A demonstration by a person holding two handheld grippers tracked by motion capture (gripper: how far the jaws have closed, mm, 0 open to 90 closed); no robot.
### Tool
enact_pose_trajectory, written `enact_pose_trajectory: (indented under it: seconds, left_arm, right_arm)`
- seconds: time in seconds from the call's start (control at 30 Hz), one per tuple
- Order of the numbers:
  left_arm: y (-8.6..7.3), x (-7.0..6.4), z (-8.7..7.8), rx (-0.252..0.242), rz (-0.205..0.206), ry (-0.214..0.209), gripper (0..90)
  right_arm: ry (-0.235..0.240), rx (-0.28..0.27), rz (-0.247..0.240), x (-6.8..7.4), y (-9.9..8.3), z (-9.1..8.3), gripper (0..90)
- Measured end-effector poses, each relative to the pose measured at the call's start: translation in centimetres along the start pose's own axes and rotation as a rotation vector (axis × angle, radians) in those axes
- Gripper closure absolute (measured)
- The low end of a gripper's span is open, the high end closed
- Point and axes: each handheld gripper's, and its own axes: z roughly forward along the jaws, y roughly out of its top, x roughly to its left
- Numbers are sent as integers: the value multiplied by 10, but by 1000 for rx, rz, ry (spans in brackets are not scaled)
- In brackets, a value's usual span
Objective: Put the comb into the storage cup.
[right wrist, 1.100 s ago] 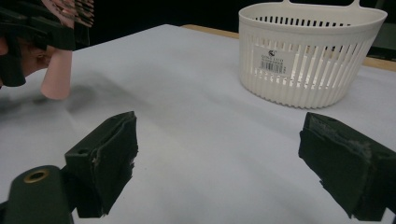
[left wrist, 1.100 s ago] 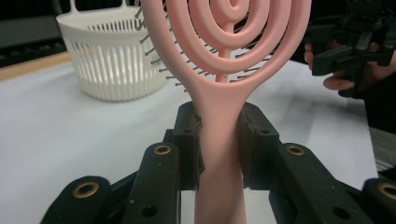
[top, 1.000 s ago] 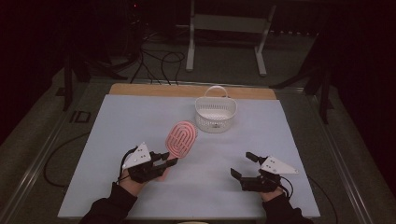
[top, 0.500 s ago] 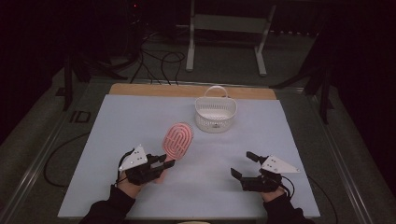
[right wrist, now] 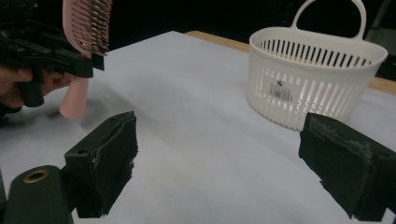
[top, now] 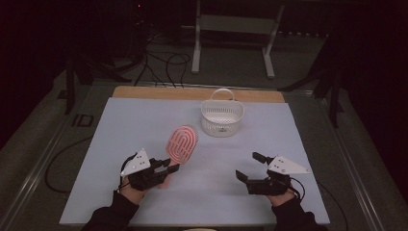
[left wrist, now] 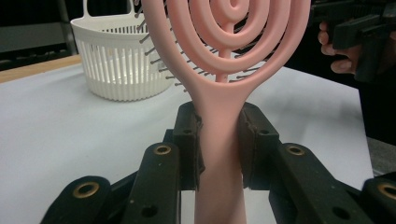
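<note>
A pink hairbrush (top: 182, 143) with a ringed open head is held above the white table sheet, head pointing away toward the far side. My left gripper (top: 168, 171) is shut on its handle; in the left gripper view both pads clamp the hairbrush (left wrist: 219, 126) just below the head. A white slotted basket (top: 222, 117) with a loop handle stands upright at the far middle of the table. My right gripper (top: 248, 166) hovers at the near right, open, with nothing between its fingers (right wrist: 107, 154). The right gripper view shows the basket (right wrist: 313, 70) ahead and the hairbrush (right wrist: 86, 28) at the upper left.
A white sheet (top: 144, 120) covers the table, with a wooden strip (top: 159, 93) along its far edge. Beyond the table, cables lie on the dark floor beside a metal stand (top: 231, 29). Bare sheet lies between the two grippers and the basket.
My left gripper and the hairbrush have drifted slightly to the left. The right gripper and the basket stay where they were.
</note>
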Motion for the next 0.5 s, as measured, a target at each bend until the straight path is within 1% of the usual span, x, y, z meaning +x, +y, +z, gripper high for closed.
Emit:
enact_pose_trajectory:
  seconds: [0.03,0.07,0.23,0.3,0.37,0.4,0.43,0.47,0.5]
  left_arm:
    - [0,0,0,0,0,0,727]
    - [0,0,0,0,-1,0,727]
    - [0,0,1,4,0,-4,727]
    - [0,-1,1,3,-1,-6,727]
    - [0,-1,1,2,3,-7,728]
    - [1,-1,1,3,4,-4,727]
    - [1,-1,1,3,4,-4,727]
    - [1,-2,1,-2,3,-7,727]
    - [1,-2,1,-2,3,-7,728]
  right_arm:
    - [0,0,0,0,0,0,113]
    - [10,-9,-5,1,3,0,114]
    - [12,-9,-16,3,10,2,106]
    - [30,-14,-20,6,17,3,95]
    - [31,-16,-25,8,20,3,95]
    - [44,-19,-36,11,26,4,95]
    - [44,-19,-36,11,26,4,95]
    - [47,-27,-40,14,31,5,91]
    - [47,-27,-40,14,31,5,91]
